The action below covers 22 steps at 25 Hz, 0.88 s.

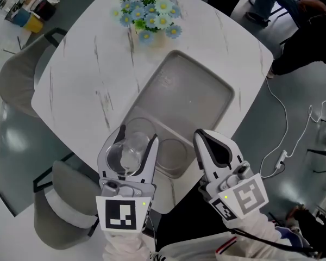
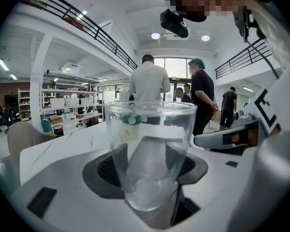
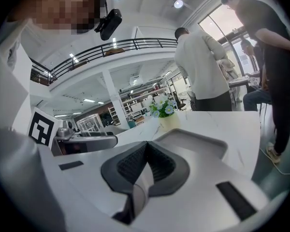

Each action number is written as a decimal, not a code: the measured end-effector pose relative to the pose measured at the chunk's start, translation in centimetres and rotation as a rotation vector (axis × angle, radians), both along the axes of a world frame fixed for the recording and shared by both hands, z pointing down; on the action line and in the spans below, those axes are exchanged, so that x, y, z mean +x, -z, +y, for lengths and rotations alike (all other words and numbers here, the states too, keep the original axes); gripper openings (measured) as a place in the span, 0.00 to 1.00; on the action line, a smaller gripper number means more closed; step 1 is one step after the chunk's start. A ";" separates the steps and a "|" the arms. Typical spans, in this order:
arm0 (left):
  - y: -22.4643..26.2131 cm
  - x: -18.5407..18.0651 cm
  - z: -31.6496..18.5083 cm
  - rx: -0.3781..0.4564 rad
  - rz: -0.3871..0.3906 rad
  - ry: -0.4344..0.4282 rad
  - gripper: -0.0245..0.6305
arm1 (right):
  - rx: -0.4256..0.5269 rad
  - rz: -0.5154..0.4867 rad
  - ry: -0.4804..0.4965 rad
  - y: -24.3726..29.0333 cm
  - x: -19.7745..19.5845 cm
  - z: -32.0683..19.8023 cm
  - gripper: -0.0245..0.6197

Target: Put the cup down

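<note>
— Closest to the lens: what is the left gripper [image 1: 137,137] doing?

— Its jaws stand spread to the width of a clear glass cup [image 2: 150,151] and press on it from both sides, dark ribbed pads against its lower wall. The cup is empty, mouth up, and leans slightly.

— Where does the cup sit over the table?

— From the head view it overlaps the near left round recess [image 1: 146,125] of a grey moulded tray [image 1: 195,91]. Whether its base touches the recess, I cannot tell.

— And the hand behind it?

— The gripper points away from the person, toward the tray. Its black-and-white marker cube [image 1: 121,213] faces up, and a white sleeve [image 1: 125,249] runs out behind it.

— The right gripper [image 3: 144,166]?

— Its jaws are closed pad to pad, with nothing between them. It lies beside the left one, apart from it, angled a little leftward. Its tips are at the tray's near right rim and its body is over the table's near edge.

— Farther out?

— The tray lies diagonally on a white marble-veined table [image 1: 81,75]. Blue and white flowers [image 1: 149,12] stand at the far side, and a grey chair [image 1: 16,80] is at the left.
</note>
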<state>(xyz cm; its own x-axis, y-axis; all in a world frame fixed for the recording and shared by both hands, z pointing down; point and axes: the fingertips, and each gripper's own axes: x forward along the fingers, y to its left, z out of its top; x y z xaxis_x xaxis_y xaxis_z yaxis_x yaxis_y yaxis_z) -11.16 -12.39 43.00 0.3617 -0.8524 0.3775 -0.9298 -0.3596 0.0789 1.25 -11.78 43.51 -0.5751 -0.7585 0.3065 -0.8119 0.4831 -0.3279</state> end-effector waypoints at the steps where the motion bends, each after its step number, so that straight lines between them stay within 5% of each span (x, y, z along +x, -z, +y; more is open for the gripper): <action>1: -0.2 0.0 -0.1 -0.001 -0.004 0.000 0.46 | -0.002 0.001 0.001 -0.2 0.0 0.0 0.05; 22: -4.3 -0.1 -1.4 -0.014 -0.070 0.050 0.46 | -0.061 -0.002 -0.016 -3.7 1.4 0.1 0.05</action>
